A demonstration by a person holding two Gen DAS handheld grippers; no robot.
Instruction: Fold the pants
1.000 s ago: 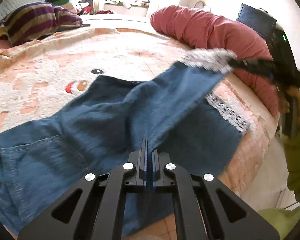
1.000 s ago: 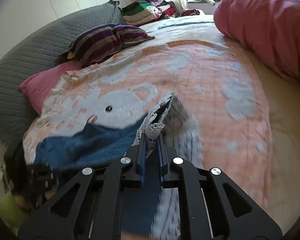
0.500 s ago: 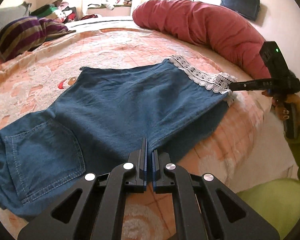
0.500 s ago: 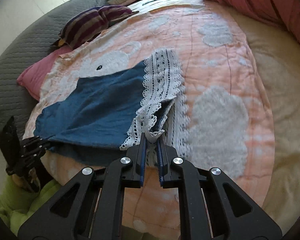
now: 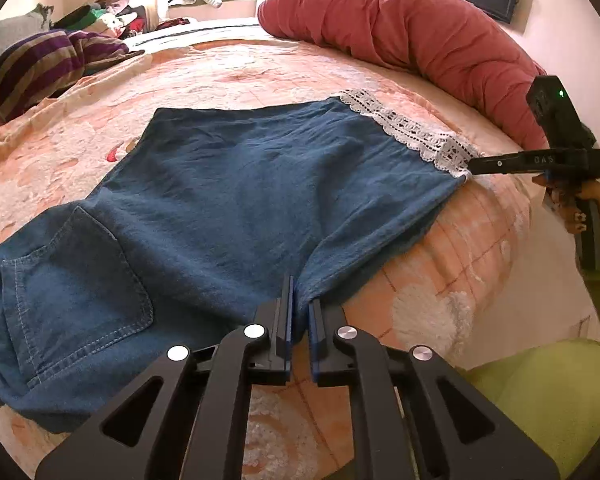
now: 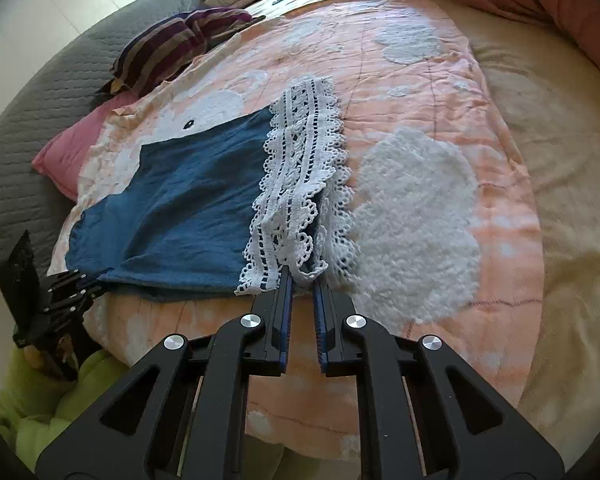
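On the peach bedspread (image 5: pixel 260 76), blue denim pants (image 5: pixel 236 200) lie flat, folded leg over leg, back pocket (image 5: pixel 76 280) at far left in the left wrist view. Striped pillow (image 5: pixel 40 64) sits upper left, clear of the denim. Left gripper (image 5: pixel 299 300) is at the near fold edge, jaws nearly together, and has just eased open slightly; denim edge still sits between the pads. Further right, white lace hem (image 5: pixel 412 132) marks the leg ends. Right gripper (image 5: pixel 476 165) is pinching the lace corner there, held by a hand (image 5: pixel 596 204). Right wrist view confirms it: lace hem (image 6: pixel 300 176) bunched between that gripper's (image 6: pixel 300 280) closed fingers. Red bolster (image 5: pixel 420 44) runs along the far right side.
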